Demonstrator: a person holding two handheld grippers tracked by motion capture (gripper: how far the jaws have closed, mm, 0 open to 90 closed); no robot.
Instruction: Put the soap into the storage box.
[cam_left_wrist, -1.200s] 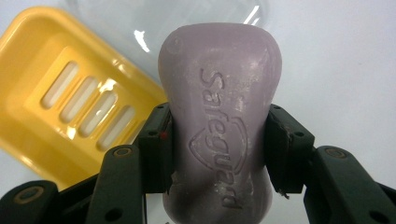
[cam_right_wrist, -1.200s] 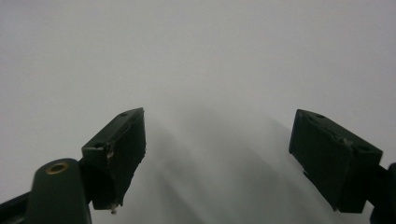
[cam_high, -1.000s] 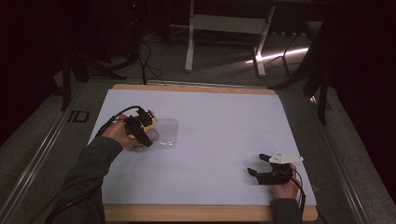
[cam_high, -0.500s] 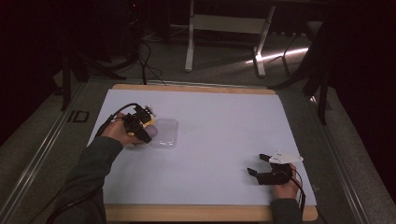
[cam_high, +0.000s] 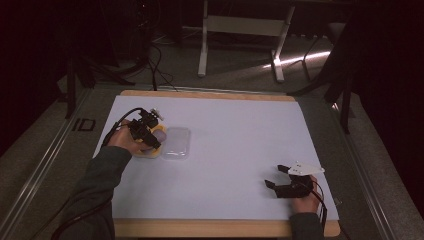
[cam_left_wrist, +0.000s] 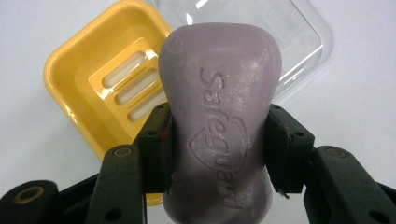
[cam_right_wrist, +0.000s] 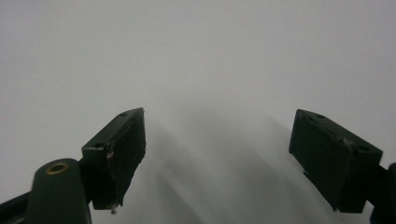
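A white surface (cam_high: 235, 150) with a wooden rim has wide bare space across its middle and far side. At its left, the left tool (cam_left_wrist: 217, 144) clamps a purple soap bar (cam_left_wrist: 219, 126) by its sides, above a yellow soap dish (cam_left_wrist: 100, 88); a clear lid (cam_left_wrist: 299, 42) lies just beside the dish. The left gripper view reveals embossed lettering on the soap. The right tool (cam_right_wrist: 217, 158) rests open, holding nothing, near the right front corner.

In the left gripper view the soap (cam_left_wrist: 219, 126) covers the near right part of the yellow dish (cam_left_wrist: 93, 79) and the near part of the clear lid (cam_left_wrist: 299, 42); the soap's lower end is cut off by the bottom edge. From above, the soap is too small to make out clearly under the left claw (cam_high: 150, 140).
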